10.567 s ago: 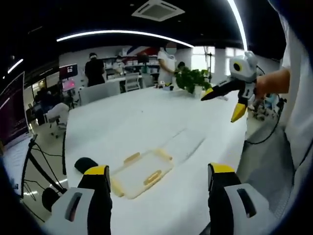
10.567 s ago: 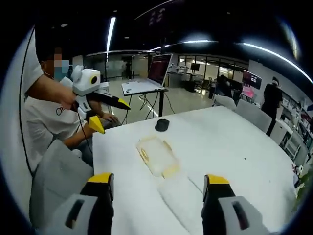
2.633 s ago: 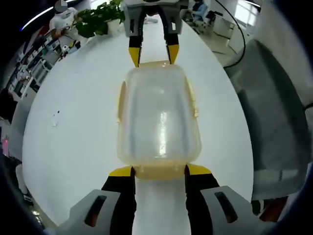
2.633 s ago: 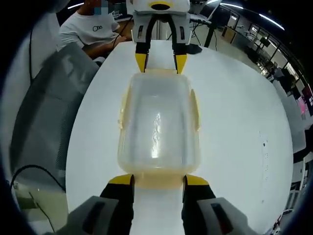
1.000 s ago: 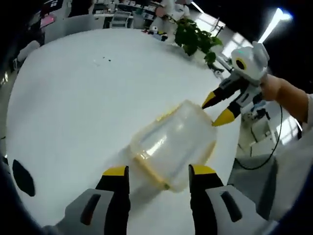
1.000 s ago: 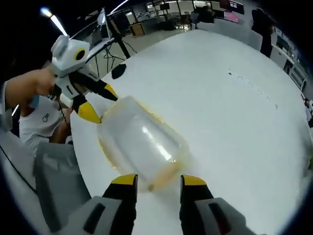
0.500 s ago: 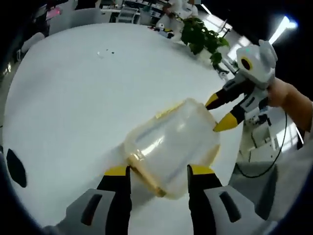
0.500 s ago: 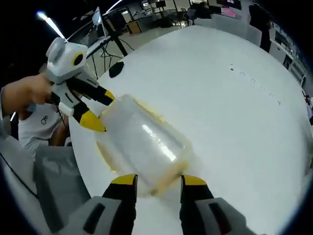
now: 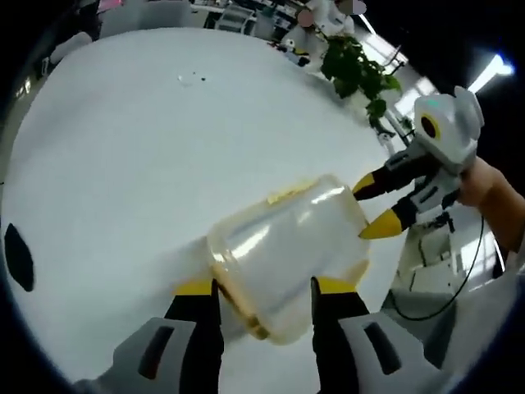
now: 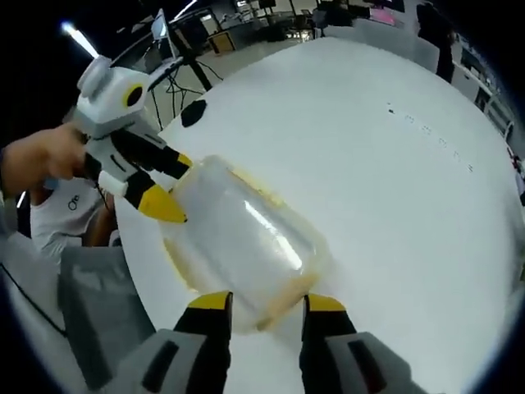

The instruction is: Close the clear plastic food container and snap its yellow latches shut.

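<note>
A: Why is the clear plastic food container (image 9: 287,246) lying between both sets of fingers like that?

B: It looks braced end to end. In the left gripper view the left gripper (image 9: 256,289) has its fingers narrowed around the container's near end, just ahead of the tips, touching its yellow latch (image 9: 239,297). The right gripper (image 9: 379,207) comes in at the far end, its yellow fingertips against the container's wall.

A: And from the other side?

B: Same picture mirrored. The right gripper (image 10: 258,305) straddles its own end of the container (image 10: 242,238), fingers narrow and touching it, while the left gripper (image 10: 164,185) meets the opposite end. The lid seems seated, so I'd judge each hand steadies the box while the end latches get pressed down.

A: Where does it rest?

B: On the white tabletop (image 9: 123,148), near its edge.
</note>
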Demonstrator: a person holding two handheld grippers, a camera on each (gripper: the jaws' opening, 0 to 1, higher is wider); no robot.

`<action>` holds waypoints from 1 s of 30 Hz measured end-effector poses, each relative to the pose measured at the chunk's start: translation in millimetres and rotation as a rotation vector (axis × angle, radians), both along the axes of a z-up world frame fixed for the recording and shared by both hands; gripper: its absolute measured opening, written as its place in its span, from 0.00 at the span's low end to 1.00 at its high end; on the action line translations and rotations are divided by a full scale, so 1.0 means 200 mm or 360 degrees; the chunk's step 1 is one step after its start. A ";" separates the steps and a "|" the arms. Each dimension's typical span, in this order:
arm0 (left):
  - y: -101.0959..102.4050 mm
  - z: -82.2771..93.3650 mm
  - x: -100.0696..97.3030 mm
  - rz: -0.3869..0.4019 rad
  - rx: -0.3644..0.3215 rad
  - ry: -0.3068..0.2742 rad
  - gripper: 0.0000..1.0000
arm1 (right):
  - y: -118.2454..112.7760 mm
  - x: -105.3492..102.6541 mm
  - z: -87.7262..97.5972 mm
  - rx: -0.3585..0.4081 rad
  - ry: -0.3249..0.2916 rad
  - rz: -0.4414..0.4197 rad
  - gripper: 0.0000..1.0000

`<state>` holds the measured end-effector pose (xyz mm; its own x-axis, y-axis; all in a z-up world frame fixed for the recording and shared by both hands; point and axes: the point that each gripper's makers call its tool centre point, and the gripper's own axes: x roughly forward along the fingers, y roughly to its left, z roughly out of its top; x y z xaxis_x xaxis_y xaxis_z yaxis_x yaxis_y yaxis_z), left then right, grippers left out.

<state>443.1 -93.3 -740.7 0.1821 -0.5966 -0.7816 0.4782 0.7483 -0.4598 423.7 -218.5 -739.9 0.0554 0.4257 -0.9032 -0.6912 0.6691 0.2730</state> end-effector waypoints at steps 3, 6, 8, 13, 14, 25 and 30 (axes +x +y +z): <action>-0.01 0.00 0.01 0.0103 -0.0008 0.0015 0.38 | 0.00 0.00 -0.01 0.0013 0.0045 -0.0042 0.29; -0.02 0.00 0.04 0.0228 -0.0053 0.0025 0.37 | 0.01 -0.01 -0.01 -0.0036 0.0098 -0.0002 0.29; -0.01 0.00 0.04 0.0167 -0.0059 -0.0010 0.37 | 0.00 -0.01 0.00 -0.0009 0.0092 -0.0030 0.29; -0.01 0.00 0.03 0.0158 -0.0039 -0.0001 0.39 | 0.00 0.00 0.01 0.0028 0.0085 -0.0048 0.29; -0.02 0.00 0.03 0.0159 -0.0039 -0.0004 0.39 | 0.01 0.00 0.01 0.0021 0.0087 -0.0055 0.29; 0.01 0.02 0.04 0.0006 0.0017 -0.0208 0.40 | -0.02 -0.02 0.03 -0.0055 0.0022 0.0082 0.29; 0.04 0.08 0.02 -0.0129 0.0014 -0.0313 0.42 | -0.04 -0.07 0.05 -0.0072 0.0026 0.0191 0.25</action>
<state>447.3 -84.5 -725.2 0.2832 -0.6089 -0.7410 0.6169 0.7072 -0.3454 410.2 -227.2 -730.2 -0.0084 0.3874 -0.9219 -0.7630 0.5934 0.2563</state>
